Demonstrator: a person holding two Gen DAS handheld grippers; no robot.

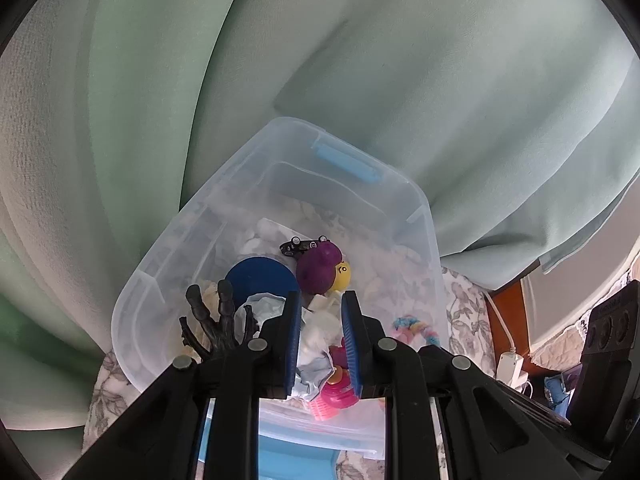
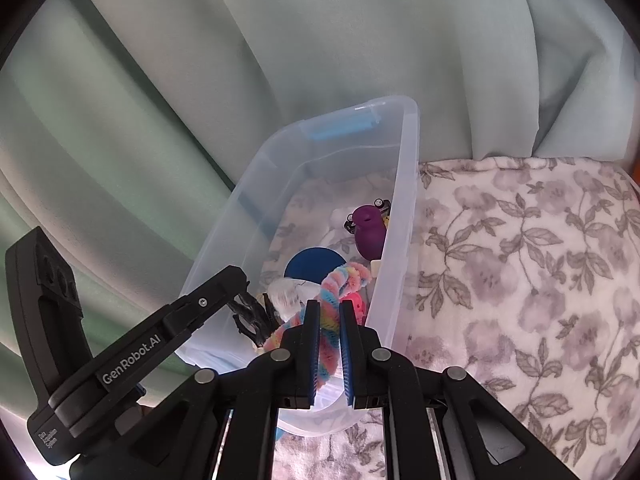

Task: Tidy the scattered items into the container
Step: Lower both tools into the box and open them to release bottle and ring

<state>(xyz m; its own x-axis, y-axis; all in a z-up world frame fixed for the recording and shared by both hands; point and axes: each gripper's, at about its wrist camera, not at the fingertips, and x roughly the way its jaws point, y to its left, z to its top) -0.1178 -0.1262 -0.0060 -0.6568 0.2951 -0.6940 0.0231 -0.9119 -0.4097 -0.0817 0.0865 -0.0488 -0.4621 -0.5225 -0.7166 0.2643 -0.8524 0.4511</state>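
Both grippers hang over the near end of a clear plastic container point(image 2: 404, 184), which stands on a flowered blanket point(image 2: 520, 260) in front of a green curtain point(image 2: 200, 60).

The right gripper point(image 2: 329, 312) has its jaws pressed together on a fluffy rainbow rope toy point(image 2: 340, 280). The toy curls up from between the pads and its far loop hangs already inside the container, near the right wall. I judge that it is held this way so that it falls inside when the jaws part.

The left gripper point(image 1: 320, 308) is closed on a crumpled white cloth point(image 1: 316, 332), which bulges between the two blue pads. It is held above the container's near part, so it seems that the cloth too is ready to be dropped in, or is only being pushed down; I cannot tell which one.

Several items lie already in the container: a blue disc point(image 1: 260, 276) in the middle, a purple toy point(image 1: 320, 266) touching a yellow ball point(image 1: 342, 276) on the right side, a small black toy car point(image 1: 300, 245) just beyond them, a black claw-like hand toy point(image 1: 216, 320) at the near left, and a pink plastic piece point(image 1: 336, 392) at the near wall. No loose items show on the blanket to the right, so the task looks almost finished.
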